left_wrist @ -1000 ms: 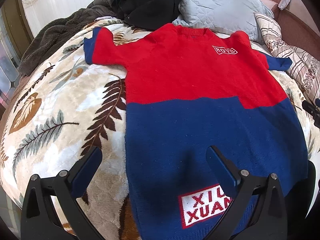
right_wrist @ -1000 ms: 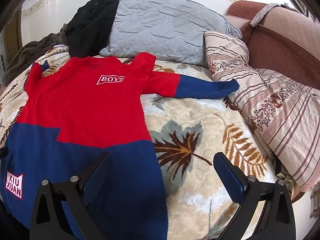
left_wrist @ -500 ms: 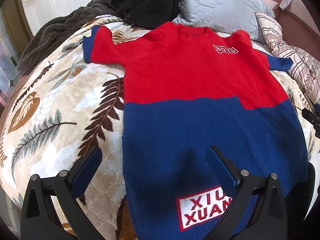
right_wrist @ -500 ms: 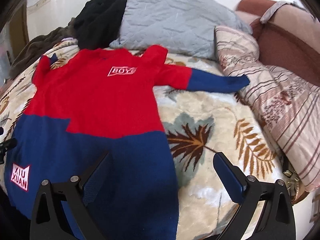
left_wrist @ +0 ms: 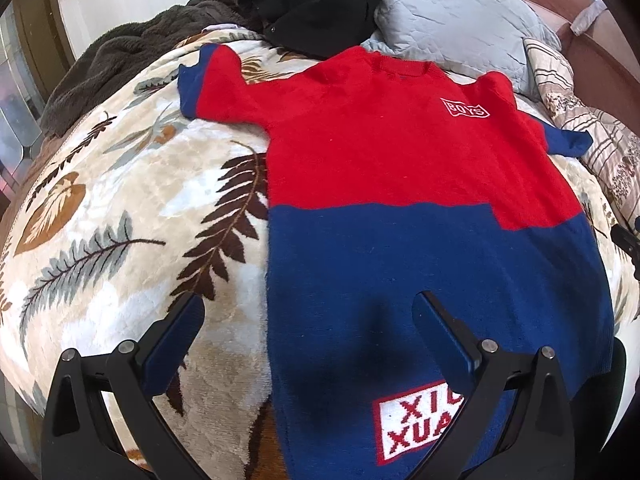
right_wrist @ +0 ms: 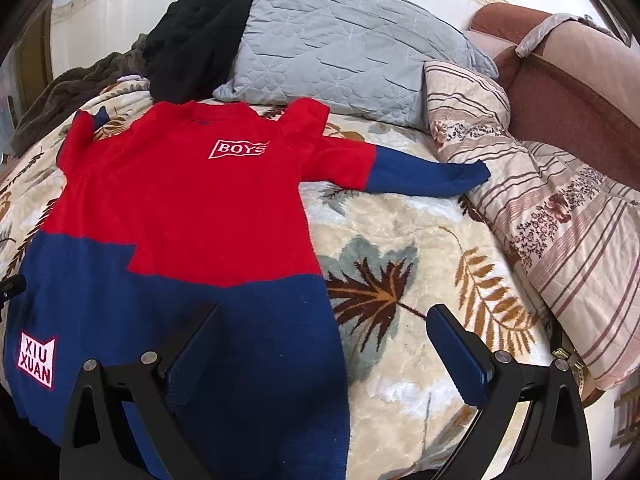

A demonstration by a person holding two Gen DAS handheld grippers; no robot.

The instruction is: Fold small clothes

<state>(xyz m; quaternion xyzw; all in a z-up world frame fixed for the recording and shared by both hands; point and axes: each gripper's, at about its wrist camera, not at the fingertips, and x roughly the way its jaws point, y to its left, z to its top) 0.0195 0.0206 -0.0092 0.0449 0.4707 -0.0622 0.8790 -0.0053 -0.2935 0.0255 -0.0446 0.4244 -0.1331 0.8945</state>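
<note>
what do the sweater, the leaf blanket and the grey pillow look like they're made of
Sweater: soft knit, likely wool or acrylic; matte, slightly fuzzy, ribbed neck.
Leaf blanket: plush fleece, probably polyester; its short pile shows a slight sheen.
Grey pillow: smooth woven cover, quilted with stitched patterns; fibre unclear.

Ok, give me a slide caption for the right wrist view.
Open right gripper hovers over a red-and-blue sweater spread flat on a leaf-print blanket.

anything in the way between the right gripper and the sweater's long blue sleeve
Nothing visible. Between the open right gripper and the blue sleeve lies only bare leaf-print blanket; the striped quilt sits just past the cuff.
</note>
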